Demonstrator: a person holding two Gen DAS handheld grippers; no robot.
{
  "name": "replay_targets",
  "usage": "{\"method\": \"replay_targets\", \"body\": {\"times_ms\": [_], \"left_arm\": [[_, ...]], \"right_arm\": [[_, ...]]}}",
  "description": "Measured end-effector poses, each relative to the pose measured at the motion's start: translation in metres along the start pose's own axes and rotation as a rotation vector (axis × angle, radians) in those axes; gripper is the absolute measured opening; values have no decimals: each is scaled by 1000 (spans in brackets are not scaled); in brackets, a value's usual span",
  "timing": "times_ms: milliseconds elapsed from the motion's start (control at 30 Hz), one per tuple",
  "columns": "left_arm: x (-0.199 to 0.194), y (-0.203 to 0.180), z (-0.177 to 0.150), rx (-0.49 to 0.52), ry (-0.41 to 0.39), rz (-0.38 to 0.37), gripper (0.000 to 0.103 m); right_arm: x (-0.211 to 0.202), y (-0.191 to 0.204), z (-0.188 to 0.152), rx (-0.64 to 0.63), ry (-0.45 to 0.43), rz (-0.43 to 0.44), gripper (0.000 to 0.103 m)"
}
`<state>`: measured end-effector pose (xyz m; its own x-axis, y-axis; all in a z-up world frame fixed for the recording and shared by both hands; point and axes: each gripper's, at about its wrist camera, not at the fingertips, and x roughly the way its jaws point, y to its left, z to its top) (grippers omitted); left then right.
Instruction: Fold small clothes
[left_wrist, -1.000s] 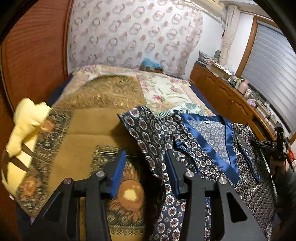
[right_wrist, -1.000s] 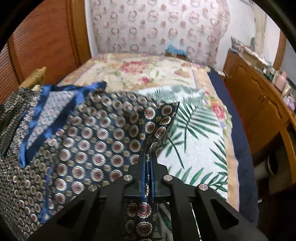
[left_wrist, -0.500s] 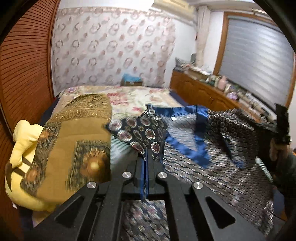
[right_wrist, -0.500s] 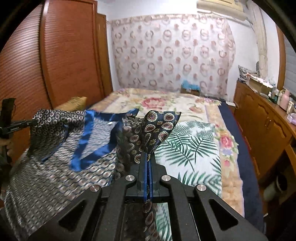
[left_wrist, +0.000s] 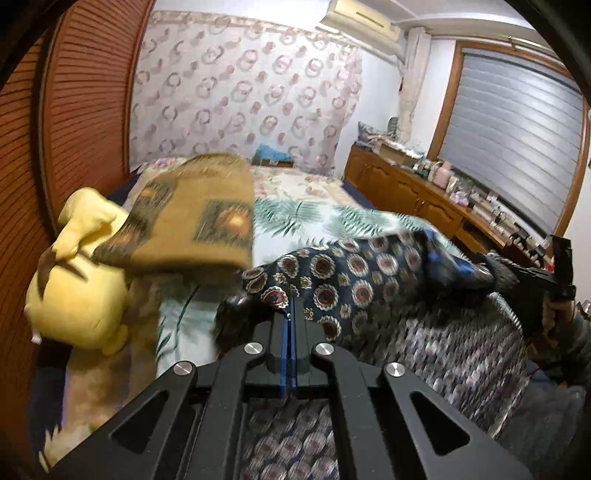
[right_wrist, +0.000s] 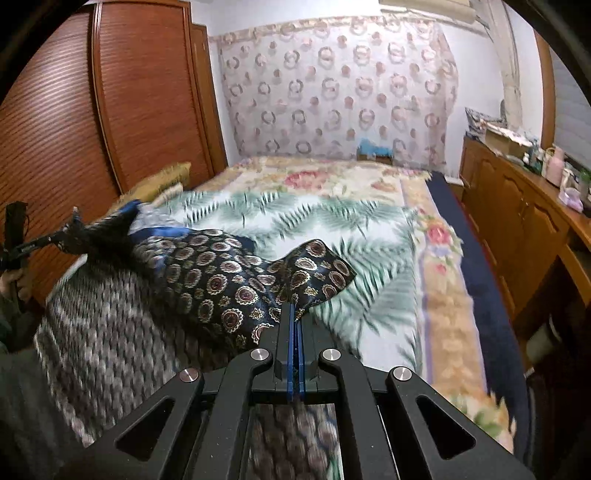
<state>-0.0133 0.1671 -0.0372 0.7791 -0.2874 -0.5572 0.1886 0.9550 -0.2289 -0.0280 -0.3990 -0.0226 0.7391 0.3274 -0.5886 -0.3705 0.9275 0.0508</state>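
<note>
Holding patterned garment (left_wrist: 369, 273) taut above the bed (right_wrist: 332, 221), left gripper (left_wrist: 290, 317) and right gripper (right_wrist: 295, 314) each clamped on a corner; risking slippery cloth sliding free under uneven pulling.

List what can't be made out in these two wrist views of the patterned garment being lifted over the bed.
- Garment type: both views, only bunched, blurred cloth shows.
- Its lower part: cut off by the bottom edge and hidden behind the left gripper and right gripper.
- Items on the sideboard: left view, too small.
- Blue thing at the far end of the bed: too small and distant to identify.
</note>
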Motion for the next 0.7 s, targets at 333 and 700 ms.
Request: {"method": "replay_targets", "body": {"times_ms": [333,700], "left_arm": [[-8,16,-24,-34,62,-37,2],[-8,14,21,40,-15,54,47]], "right_arm": [[-8,-11,-19,44,110,4,4],[7,0,7,13,51,-83,36]]}}
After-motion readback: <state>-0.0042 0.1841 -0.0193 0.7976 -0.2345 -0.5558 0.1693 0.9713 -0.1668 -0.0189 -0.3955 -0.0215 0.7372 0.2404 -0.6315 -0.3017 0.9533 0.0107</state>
